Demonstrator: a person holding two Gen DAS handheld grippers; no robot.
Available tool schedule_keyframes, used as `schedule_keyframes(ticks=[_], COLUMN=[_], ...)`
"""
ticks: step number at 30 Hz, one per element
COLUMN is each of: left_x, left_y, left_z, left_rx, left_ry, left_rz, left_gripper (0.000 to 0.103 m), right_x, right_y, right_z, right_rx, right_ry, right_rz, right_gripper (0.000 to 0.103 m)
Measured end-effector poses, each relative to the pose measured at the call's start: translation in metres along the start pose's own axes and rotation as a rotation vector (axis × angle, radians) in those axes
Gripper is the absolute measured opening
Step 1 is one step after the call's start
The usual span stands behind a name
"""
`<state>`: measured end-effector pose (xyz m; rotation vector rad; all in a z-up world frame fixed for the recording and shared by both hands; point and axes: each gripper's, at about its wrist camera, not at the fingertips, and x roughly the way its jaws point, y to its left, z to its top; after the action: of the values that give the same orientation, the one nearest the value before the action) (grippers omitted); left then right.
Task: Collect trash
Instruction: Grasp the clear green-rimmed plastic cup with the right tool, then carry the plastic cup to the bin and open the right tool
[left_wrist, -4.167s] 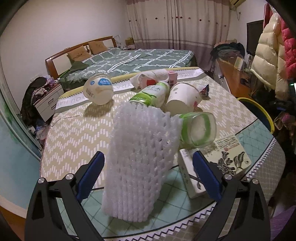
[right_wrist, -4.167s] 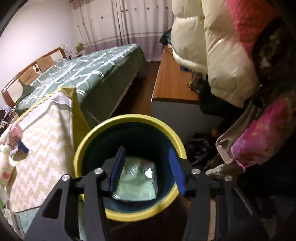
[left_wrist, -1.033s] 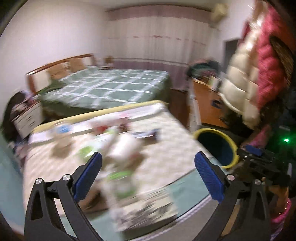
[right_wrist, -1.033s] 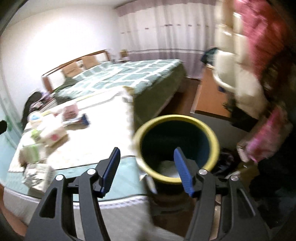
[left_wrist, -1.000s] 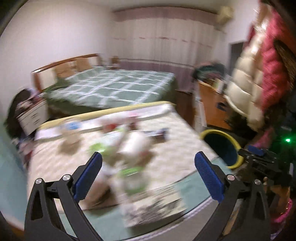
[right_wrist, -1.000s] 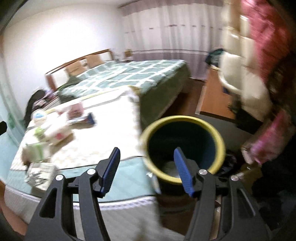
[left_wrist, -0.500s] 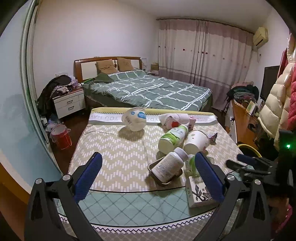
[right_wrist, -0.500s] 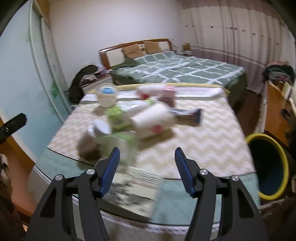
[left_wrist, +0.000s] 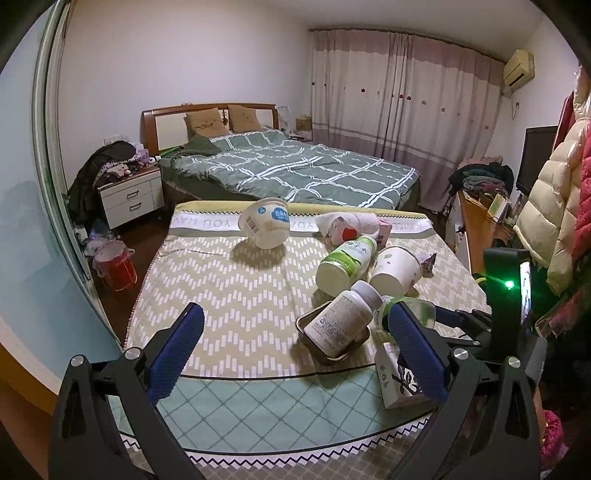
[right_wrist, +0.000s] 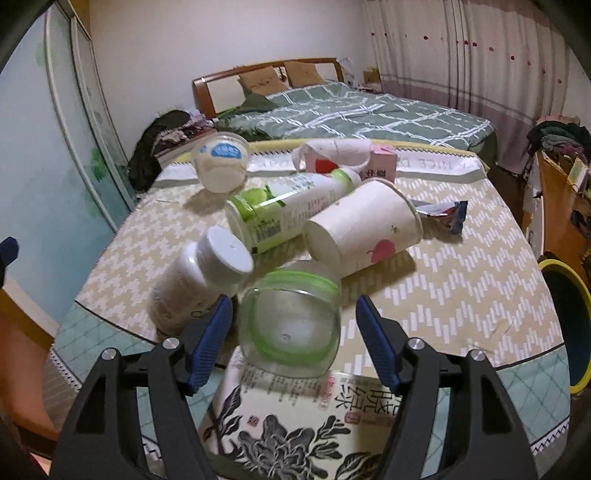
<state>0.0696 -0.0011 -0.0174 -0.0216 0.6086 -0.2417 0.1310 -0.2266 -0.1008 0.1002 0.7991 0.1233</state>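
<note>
- The right gripper (right_wrist: 293, 332) is seen with its jaws spread wide, and a clear glass jar (right_wrist: 291, 325) with a green rim lies on its side between them, touched by neither blue pad.
- The jar is seen resting partly on a flower-printed box (right_wrist: 295, 424) at the near edge of the table (right_wrist: 461, 295).
- Just left of the jar, a white pill bottle (right_wrist: 201, 273) is seen lying with its cap towards the camera, close to the right gripper's left pad.
- Behind the jar lie a paper cup (right_wrist: 365, 229) printed with a red apple and a green-labelled drink bottle (right_wrist: 284, 210), both on their sides and touching.
- Farther back, a yogurt tub (right_wrist: 221, 162), a white plastic bag (right_wrist: 332, 155), a pink carton (right_wrist: 382, 160) and a snack wrapper (right_wrist: 443, 214) are spread towards the far edge.
- A yellow-rimmed bin (right_wrist: 567, 321) stands past the table's right edge.
- The left gripper (left_wrist: 295, 350) is held open wide above the near edge, with nothing between its jaws.
- From that view the pill bottle (left_wrist: 341, 317) is seen lying in a small dark tray (left_wrist: 325, 350), with the jar (left_wrist: 410, 314) behind the left gripper's right pad.
</note>
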Motion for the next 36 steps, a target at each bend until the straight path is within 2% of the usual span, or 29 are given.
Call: schedule_keyframes(ticks=[2,3,4,5,14,24,28,36], left_x=[0.004,0.006,0.007,0.008,0.015,0.02,0.024,0.038], left_y=[0.0,0.0,0.0,0.0,-0.003,-0.019,-0.026,-0.044], left_z=[-0.001,-0.002,-0.002,-0.002,-0.004,-0.008,-0.009,-0.012], left_rx=[0.0,0.001,0.001,0.0,0.005,0.031,0.041,0.059], left_ry=[0.007,0.01,0.012,0.013,0.025,0.036,0.046,0.075], left_rz=[-0.003,-0.003,-0.004,-0.006,-0.01,-0.026,-0.034,-0.057], left_gripper=[0.098,0.098,0.098,0.098,0.098,0.098,0.098,0.098], right_x=[0.004,0.004,0.004,0.004,-0.019,-0.079,-0.101,-0.125], right_y=[0.0,-0.001,-0.001,-0.002,-0.007,-0.041,-0.075,-0.181], right_z=[0.001,0.001,0.001,0.0,0.001,0.009,0.011,0.0], right_rx=[0.0,-0.002,-0.002,-0.003,-0.004,0.053,0.101,0.301], right_ry=[-0.006,-0.008,-0.005,-0.007,-0.055,-0.176,-0.223,-0.267], right_rz=[-0.013,-0.015,-0.012,-0.01,0.037,0.05,-0.01,-0.217], right_gripper=[0.063,0.059,0.051,0.049,0.048,0.048,0.048,0.048])
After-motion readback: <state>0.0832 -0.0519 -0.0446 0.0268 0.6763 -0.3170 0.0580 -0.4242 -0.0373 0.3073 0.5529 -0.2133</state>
